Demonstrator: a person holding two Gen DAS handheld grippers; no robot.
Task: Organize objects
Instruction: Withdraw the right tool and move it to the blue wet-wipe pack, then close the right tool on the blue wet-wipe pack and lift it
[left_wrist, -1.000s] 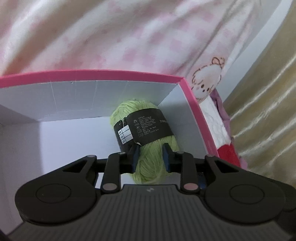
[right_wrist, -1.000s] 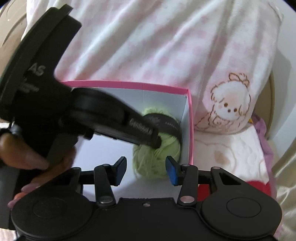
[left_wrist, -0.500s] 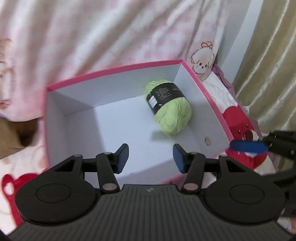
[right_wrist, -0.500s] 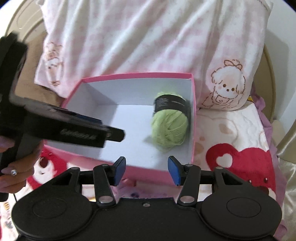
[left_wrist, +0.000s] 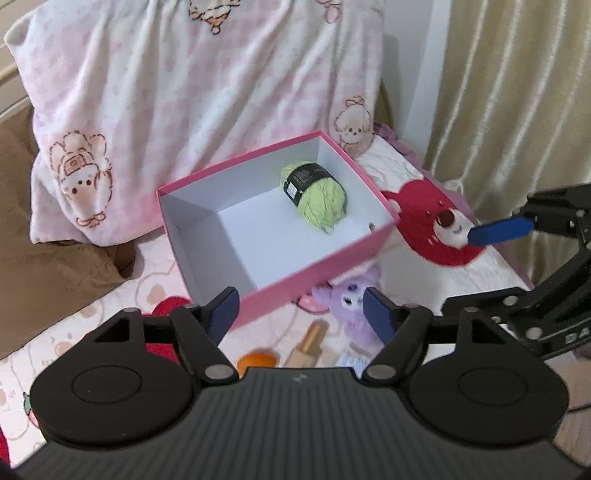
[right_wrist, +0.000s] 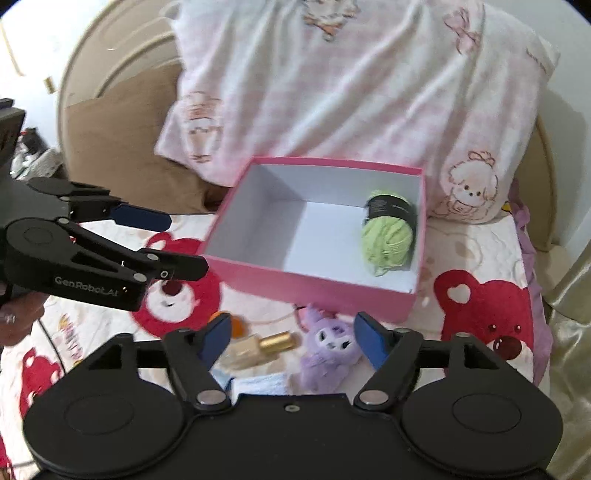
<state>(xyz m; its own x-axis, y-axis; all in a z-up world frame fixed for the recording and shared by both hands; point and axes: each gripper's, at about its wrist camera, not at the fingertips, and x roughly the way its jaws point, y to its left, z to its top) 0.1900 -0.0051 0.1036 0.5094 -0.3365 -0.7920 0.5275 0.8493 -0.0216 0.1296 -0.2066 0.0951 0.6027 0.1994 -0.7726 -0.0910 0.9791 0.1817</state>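
Both grippers have pulled up and back from the pink box (right_wrist: 314, 284), leaving the green yarn ball (right_wrist: 388, 240) lying inside near its right wall. The left gripper (left_wrist: 301, 314), its side lettered "GenRobot.AI", and the right gripper (right_wrist: 291, 341) are opening wide, nothing between their fingers. The yarn's black label (right_wrist: 391, 210) is too small to read.

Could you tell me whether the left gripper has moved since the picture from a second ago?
Yes. The left gripper has pulled back and up from the green yarn; the whole pink box now shows beyond its opening, empty jaws.
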